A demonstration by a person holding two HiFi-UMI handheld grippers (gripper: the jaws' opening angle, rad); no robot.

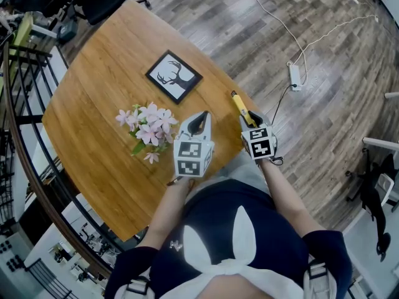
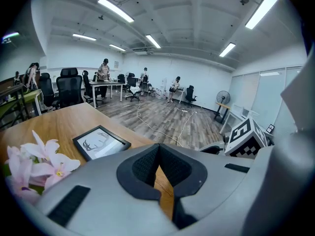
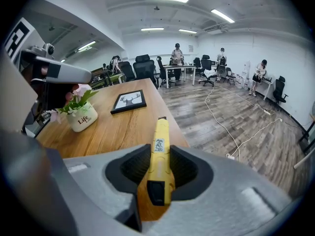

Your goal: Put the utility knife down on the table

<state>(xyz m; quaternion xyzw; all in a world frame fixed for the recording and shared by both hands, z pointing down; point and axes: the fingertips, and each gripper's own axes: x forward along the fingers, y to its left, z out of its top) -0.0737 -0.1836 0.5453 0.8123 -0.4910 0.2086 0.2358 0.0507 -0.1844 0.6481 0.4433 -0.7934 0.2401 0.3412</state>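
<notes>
Right gripper view gives me the clearest read: the right gripper (image 3: 158, 173) has its fingers (image 3: 134, 167) clamped on the yellow utility knife (image 3: 160, 136), one dark pad on each side of the handle. The black slider end of the knife sits back behind the pads, and the slim front end sticks out well past the fingertips, pointing forward and down toward the edge of the wooden table (image 3: 113, 129). I cannot tell whether the knife's tip touches the wood.

Ahead of these fingers and a little to their left lies a black picture frame (image 3: 129, 102) with a deer drawing, flat on the table. Further left of the fingers stands a white flower pot (image 3: 82, 118) with pink flowers.

On the left gripper view I see the left gripper (image 2: 158, 154) with its fingertips together and nothing between them; only bare wood shows through the narrow gap below the tips. The frame lies ahead and to the left of these fingers, the flowers nearer on the same side. The right gripper's marker cube (image 2: 246, 137) shows off to their right.

From the head view, both grippers sit side by side at the near edge of the table, the knife reaching out past the right fingertips along the table's right corner. A white cable (image 1: 293, 36) runs across the floor beyond them.
</notes>
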